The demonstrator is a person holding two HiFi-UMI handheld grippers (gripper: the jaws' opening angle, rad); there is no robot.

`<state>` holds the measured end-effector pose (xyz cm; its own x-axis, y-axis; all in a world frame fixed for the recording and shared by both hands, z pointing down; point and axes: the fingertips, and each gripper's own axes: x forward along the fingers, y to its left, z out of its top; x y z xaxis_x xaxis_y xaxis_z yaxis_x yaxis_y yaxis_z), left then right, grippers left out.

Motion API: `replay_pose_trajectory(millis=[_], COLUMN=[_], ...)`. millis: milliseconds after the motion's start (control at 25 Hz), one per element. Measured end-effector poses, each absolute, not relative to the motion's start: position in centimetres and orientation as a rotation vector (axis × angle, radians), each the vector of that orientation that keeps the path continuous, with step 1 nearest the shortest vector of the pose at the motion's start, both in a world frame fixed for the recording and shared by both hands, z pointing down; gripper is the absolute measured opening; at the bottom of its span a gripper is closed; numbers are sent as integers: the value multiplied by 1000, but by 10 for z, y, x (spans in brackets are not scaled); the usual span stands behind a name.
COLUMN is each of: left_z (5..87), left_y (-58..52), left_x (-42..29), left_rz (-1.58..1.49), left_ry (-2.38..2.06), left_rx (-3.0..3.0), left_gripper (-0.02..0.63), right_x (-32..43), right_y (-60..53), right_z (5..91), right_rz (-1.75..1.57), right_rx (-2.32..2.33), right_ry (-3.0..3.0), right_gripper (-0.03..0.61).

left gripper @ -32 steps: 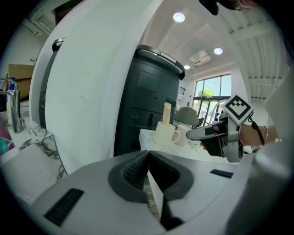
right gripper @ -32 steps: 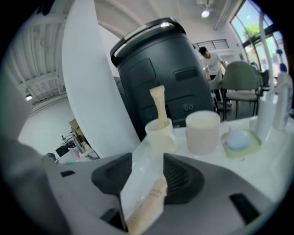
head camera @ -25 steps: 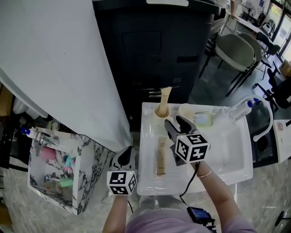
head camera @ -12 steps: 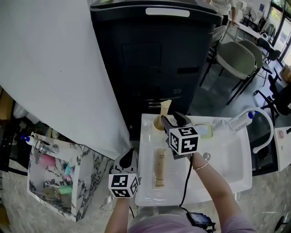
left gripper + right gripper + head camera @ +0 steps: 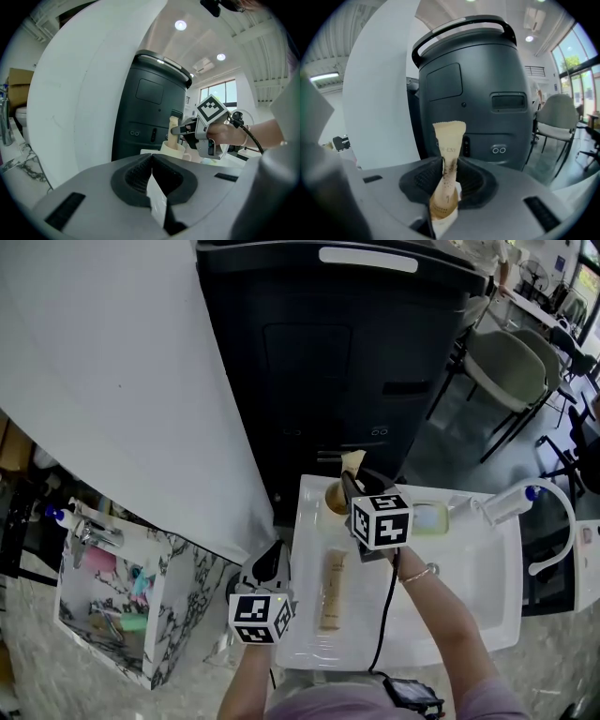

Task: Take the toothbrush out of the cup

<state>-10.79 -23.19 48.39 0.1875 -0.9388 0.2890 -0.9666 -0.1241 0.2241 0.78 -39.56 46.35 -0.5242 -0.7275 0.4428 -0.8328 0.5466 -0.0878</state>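
At the head view's upper centre, the right gripper (image 5: 351, 486) clamps the tan paper-wrapped toothbrush (image 5: 352, 464), which stands in the small cream cup (image 5: 335, 499). A slanted pull could topple the unheld cup. The left gripper (image 5: 152, 180) is closed and empty.

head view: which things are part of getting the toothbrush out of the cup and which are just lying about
In the job: wrapped toothbrush, cup, right gripper shut on it.
Lying about: spare packet on tray, green dish, marbled box, left gripper.

I can read only one partial print, roughly "ENT", on the wrapped toothbrush (image 5: 449, 152) pinched between my right gripper's (image 5: 446, 180) jaws. The smaller marks below it are too blurred.
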Motion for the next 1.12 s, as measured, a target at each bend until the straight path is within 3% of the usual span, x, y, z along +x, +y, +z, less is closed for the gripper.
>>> replay_pose_trajectory(millis=[200, 800, 1120], left_z=[482, 467, 463], left_y=[-228, -203, -183], left_x=[-112, -107, -95], left_rz=[107, 69, 82], left_ry=[-1812, -1786, -1712], left_rx=[2103, 2166, 2247], left_gripper=[2, 2, 2], right_x=[8, 48, 91], right_y=[-391, -318, -247], right_z=[446, 308, 321], right_rz=[384, 227, 365], right_rx=[1315, 1569, 1626], right_ry=[-2470, -2715, -2622], right_gripper=[58, 54, 54])
